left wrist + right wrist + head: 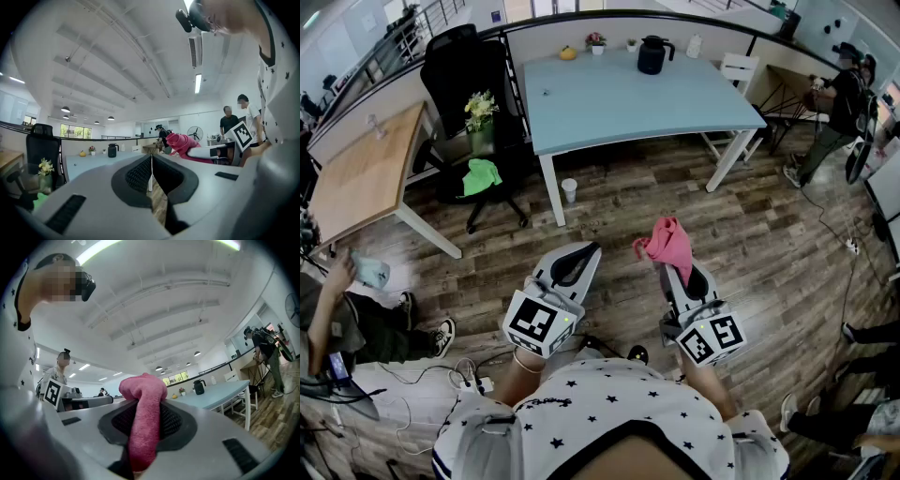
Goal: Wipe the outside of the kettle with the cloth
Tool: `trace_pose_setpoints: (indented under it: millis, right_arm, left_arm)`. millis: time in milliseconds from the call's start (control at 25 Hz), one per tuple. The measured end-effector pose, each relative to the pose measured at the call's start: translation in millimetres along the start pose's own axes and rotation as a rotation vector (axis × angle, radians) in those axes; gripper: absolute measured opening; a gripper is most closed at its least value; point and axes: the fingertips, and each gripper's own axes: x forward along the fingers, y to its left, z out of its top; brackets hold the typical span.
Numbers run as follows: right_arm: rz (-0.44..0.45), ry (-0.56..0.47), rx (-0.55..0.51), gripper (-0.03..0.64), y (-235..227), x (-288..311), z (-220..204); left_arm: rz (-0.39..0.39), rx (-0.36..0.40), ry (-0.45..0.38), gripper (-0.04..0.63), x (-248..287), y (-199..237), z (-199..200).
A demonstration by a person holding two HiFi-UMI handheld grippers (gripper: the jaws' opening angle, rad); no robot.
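Light-blue table [628, 103] at 12 o'clock of the head view, well apart from both grippers. Black office chair [469, 70] at 11 o'clock, beside the table. Left gripper [151, 161], at 6 o'clock: jaws pressed together, nothing between them. Right gripper [675, 274], toward 5 o'clock: jaws pinching the pink cloth [668, 242], which bunches above the tips. Dark kettle [654, 54] upright at the table's far edge, toward 1 o'clock. White cup [570, 190] on the floor by the table's near-left leg.
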Motion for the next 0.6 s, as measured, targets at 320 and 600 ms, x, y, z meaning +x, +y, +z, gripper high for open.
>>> trace_pose_setpoints:
  millis: [320,600]
  right_arm:
    - [-0.005,0.005,-0.003,0.092,16.5,18.4,-8.7]
    - [0.008,-0.001,0.033,0.094,37.5,48.6,-15.5]
  left_arm:
    - [0.005,-0.013,-0.006,0.029,-13.8,24.7,-5.1]
    - [0.038,-0.02,-0.019,0.029,-37.4,60.3,-7.7]
